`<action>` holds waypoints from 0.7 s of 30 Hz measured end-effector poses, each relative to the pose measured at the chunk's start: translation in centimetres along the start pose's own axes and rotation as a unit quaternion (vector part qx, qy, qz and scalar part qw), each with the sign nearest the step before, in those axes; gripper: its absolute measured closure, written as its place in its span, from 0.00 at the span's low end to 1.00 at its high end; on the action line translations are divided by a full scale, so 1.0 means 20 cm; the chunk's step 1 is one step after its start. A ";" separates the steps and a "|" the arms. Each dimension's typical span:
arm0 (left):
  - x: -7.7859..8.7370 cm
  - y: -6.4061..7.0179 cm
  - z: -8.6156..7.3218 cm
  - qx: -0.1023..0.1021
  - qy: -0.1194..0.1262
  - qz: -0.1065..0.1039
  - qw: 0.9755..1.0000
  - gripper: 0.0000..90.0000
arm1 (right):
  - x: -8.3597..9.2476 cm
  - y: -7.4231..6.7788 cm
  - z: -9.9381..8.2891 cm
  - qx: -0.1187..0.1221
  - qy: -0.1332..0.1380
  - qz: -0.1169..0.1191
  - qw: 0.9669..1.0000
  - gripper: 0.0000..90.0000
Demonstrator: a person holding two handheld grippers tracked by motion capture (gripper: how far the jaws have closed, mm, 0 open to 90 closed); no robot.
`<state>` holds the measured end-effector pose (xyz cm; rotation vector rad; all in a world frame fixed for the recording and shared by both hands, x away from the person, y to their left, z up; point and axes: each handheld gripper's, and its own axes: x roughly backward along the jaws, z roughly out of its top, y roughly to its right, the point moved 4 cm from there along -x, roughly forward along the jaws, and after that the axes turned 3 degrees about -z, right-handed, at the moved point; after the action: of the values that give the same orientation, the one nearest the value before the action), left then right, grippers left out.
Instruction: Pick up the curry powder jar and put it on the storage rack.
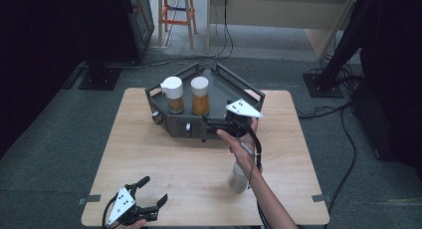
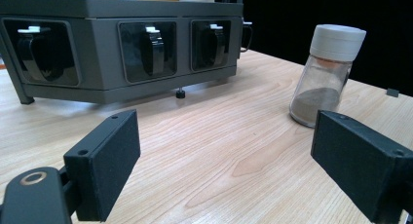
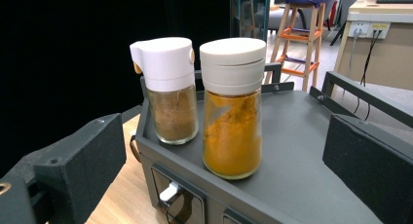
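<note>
Left tongs [image 1: 152, 191], lower left, spread, empty; right tongs [image 1: 211, 123], centre, spread, empty, beside grey metal rack [image 1: 251, 95]; clear glass white-capped jar [image 1: 238, 178] on counter [image 1: 164, 154].

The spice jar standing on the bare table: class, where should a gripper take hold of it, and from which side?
Grip the spice jar across its clear glass body, below the wide grey cap, coming in level from the side. It stands upright, and the cap's overhang should probably stop it slipping down.
</note>
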<state>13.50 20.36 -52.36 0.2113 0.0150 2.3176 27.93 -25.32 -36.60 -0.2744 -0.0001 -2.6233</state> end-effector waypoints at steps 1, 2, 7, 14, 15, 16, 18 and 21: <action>0.00 0.00 0.00 0.001 0.000 0.000 1.000 0.12 | 0.01 0.00 -0.01 0.001 0.002 0.000 1.000 0.02; 0.00 0.00 0.00 0.001 0.000 0.000 1.000 0.12 | 0.02 0.01 -0.01 0.002 0.003 -0.001 1.000 0.02; 0.00 0.00 0.00 0.001 0.000 0.001 1.000 0.12 | 0.08 0.03 -0.06 0.007 0.006 -0.001 1.000 0.02; 0.00 0.00 0.00 0.002 -0.002 0.001 1.000 0.12 | 0.17 0.08 -0.11 0.002 0.011 -0.009 1.000 0.02; 0.00 0.00 0.00 0.002 -0.002 0.001 1.000 0.12 | 0.18 0.08 -0.12 0.004 0.012 -0.011 1.000 0.02; 0.00 0.00 0.00 0.002 -0.002 0.001 1.000 0.12 | 0.20 0.09 -0.13 0.006 0.012 -0.013 1.000 0.02; 0.00 0.00 0.00 0.002 -0.002 0.002 1.000 0.12 | 0.23 0.11 -0.15 0.006 0.013 -0.017 1.000 0.02; -0.01 0.00 0.00 0.002 -0.004 0.002 1.000 0.12 | 0.27 0.13 -0.18 0.008 0.012 -0.025 1.000 0.02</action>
<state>13.57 20.30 -52.47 0.2221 0.0160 2.3202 23.91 -30.39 -39.22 -0.2411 -0.0212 -2.6747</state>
